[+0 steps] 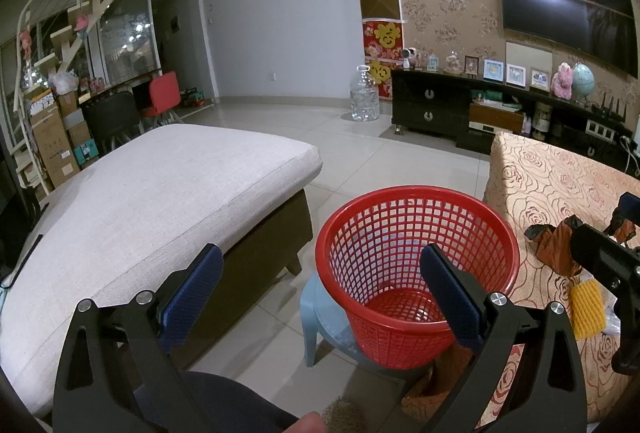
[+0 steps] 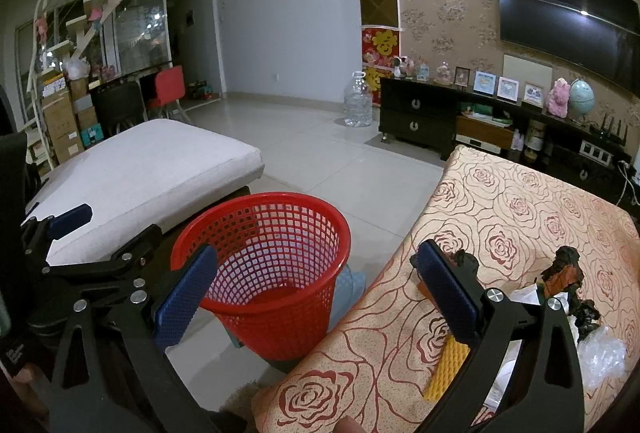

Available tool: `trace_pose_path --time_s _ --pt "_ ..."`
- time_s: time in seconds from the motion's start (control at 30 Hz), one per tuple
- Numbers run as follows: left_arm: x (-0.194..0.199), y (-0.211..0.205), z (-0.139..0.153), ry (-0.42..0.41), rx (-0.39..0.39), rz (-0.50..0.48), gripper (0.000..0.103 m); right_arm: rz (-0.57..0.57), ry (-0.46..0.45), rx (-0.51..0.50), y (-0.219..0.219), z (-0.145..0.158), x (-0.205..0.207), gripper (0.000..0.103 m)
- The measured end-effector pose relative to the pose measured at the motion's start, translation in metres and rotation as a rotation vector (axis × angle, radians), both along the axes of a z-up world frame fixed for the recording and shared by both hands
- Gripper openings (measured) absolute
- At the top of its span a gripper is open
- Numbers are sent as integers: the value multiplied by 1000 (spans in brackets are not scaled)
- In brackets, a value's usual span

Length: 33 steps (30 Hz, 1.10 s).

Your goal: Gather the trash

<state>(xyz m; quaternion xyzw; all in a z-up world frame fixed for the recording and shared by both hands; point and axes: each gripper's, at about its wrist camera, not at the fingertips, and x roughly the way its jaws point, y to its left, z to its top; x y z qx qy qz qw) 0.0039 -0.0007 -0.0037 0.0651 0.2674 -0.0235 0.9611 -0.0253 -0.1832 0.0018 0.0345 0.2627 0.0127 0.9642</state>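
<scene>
Two handheld claws hover in a dim living room with glossy pale floor tiles, floral wallpaper, a wall-mounted dark television [image 1: 568, 1] and a long black cabinet [image 1: 432, 105] lined with framed pictures. Both claws stand wide open, gripping nothing, their blue pads finely dimpled.

Just ahead of the left claw [image 1: 320, 289], between its fingers, a round red basket [image 1: 400, 233] of plastic lattice sits on a pale blue stool [image 1: 316, 317]. To this claw's left lies a broad ottoman [image 1: 160, 193] topped with a coarse cream fabric cushion.

The right claw [image 2: 316, 293] hangs over the edge of a table covered in a beige cloth printed with red roses [image 2: 520, 209]. The trash lies on that cloth, at and beyond its right finger: a yellow ridged foam sleeve [image 2: 448, 373] underneath, crumpled brown-and-black wrappers [image 2: 568, 273], and clear crinkled plastic [image 2: 600, 353] farther right. The basket is to this claw's left, beyond its left finger.
</scene>
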Motion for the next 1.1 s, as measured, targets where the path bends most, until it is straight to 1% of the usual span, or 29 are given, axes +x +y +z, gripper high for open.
trace_pose_path --time_s 0.6,1.1 --pt "0 0 0 1 1 1 95 5 12 -6 5 -8 1 96" --pt "-2 -1 -4 1 1 1 95 5 16 -6 5 -8 1 96"
